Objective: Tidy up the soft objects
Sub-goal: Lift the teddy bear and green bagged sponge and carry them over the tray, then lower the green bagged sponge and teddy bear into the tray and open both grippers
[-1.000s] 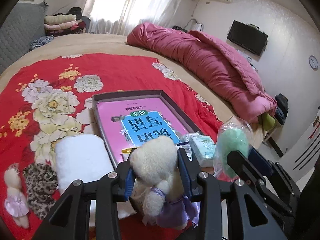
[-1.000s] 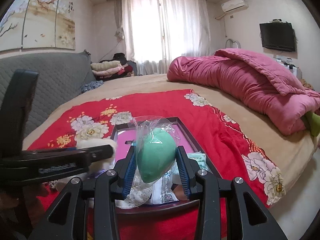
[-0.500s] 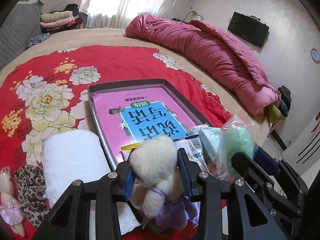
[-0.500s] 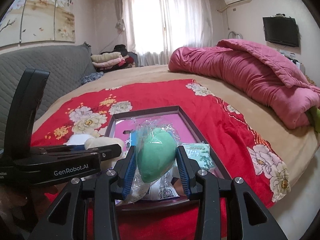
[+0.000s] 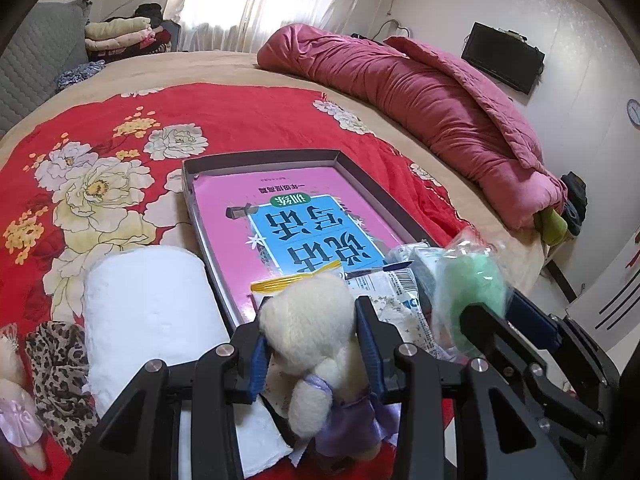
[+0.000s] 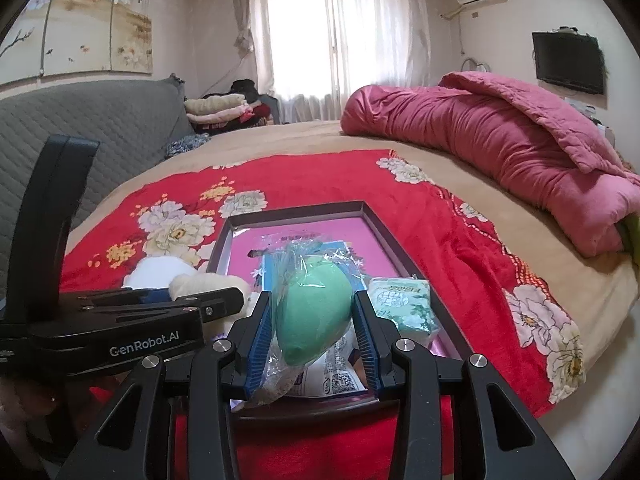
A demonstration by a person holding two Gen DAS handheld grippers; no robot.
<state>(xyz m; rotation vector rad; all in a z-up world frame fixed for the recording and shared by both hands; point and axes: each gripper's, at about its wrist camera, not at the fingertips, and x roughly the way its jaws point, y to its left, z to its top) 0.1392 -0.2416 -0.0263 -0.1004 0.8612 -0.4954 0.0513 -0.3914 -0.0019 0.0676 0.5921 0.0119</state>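
- Left gripper [image 5: 312, 350] has its fingers clamped on a cream plush bear [image 5: 308, 320]. The bear hangs just over the near edge of the tray [image 5: 360, 184], purple skirt dangling below the fingers.
- Right gripper [image 6: 312, 322] has its fingers clamped on a green sponge [image 6: 314, 312] in a crinkly clear bag. It's held over the tray's near end, above the packets [image 6: 336, 376] already lying there.
- The tray sits on the red blanket [image 5: 240, 120] on the bed, with a pink book [image 5: 288, 216] filling most of its floor. A tissue pack [image 6: 402, 304] lies at its right side.
- Still outside the tray on the left: white roll [image 5: 148, 312], leopard cloth [image 5: 56, 364], a second little doll [image 5: 16, 408].
- What could go wrong: both grippers crowd the same near corner and sit close together, so they could knock into each other on the way down.
- The sponge is egg-shaped in a slick bag, so it'll probably roll or slide off the packets once released, maybe over the low rim.
- The bear is pinched round its head. Let go too near the edge and it likely tips out onto the blanket.
- The near end is already piled up, so dropping more there could shove the packets out. The far end over the book looks freer.
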